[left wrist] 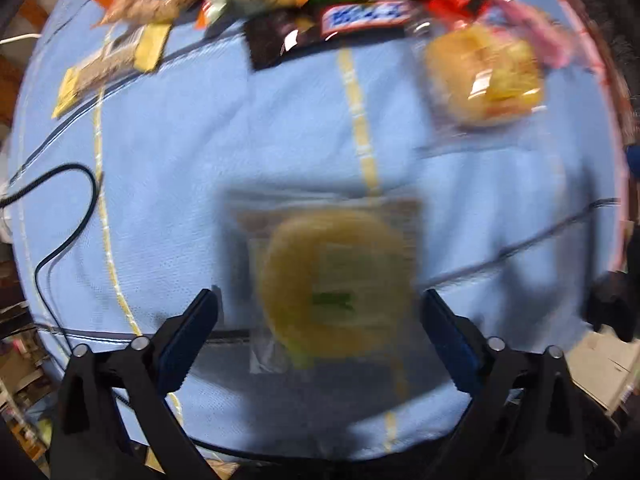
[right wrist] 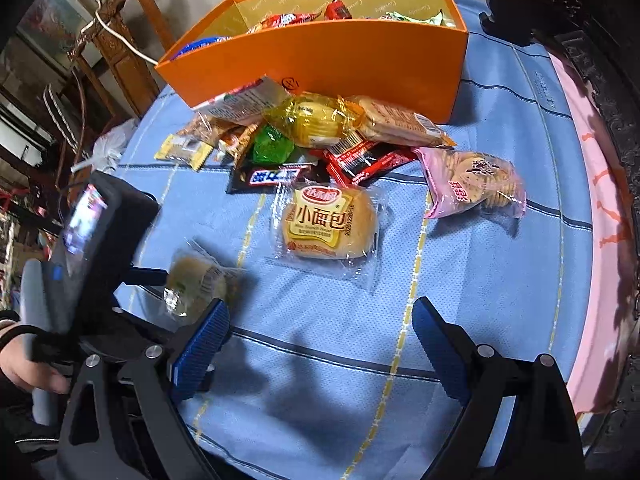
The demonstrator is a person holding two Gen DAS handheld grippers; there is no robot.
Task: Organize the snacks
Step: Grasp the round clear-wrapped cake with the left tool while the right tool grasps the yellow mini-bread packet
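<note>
A wrapped round bun with a green label (left wrist: 336,280) lies on the blue tablecloth between the wide-open fingers of my left gripper (left wrist: 320,312); the view is blurred and I see no grip on it. It also shows in the right wrist view (right wrist: 196,284), just in front of the left gripper's body (right wrist: 92,248). My right gripper (right wrist: 320,332) is open and empty above bare cloth. A second wrapped bun with a yellow label (right wrist: 328,224) lies ahead of it. A pile of snacks (right wrist: 312,136) lies before the orange box (right wrist: 320,60), which holds several packets.
A pink bag of crackers (right wrist: 476,184) lies right of the yellow-label bun. A black cable (left wrist: 60,240) runs over the cloth at the left. Wooden chairs (right wrist: 120,40) stand behind the table. A pink cloth edge (right wrist: 600,220) and dark carved wood border the right side.
</note>
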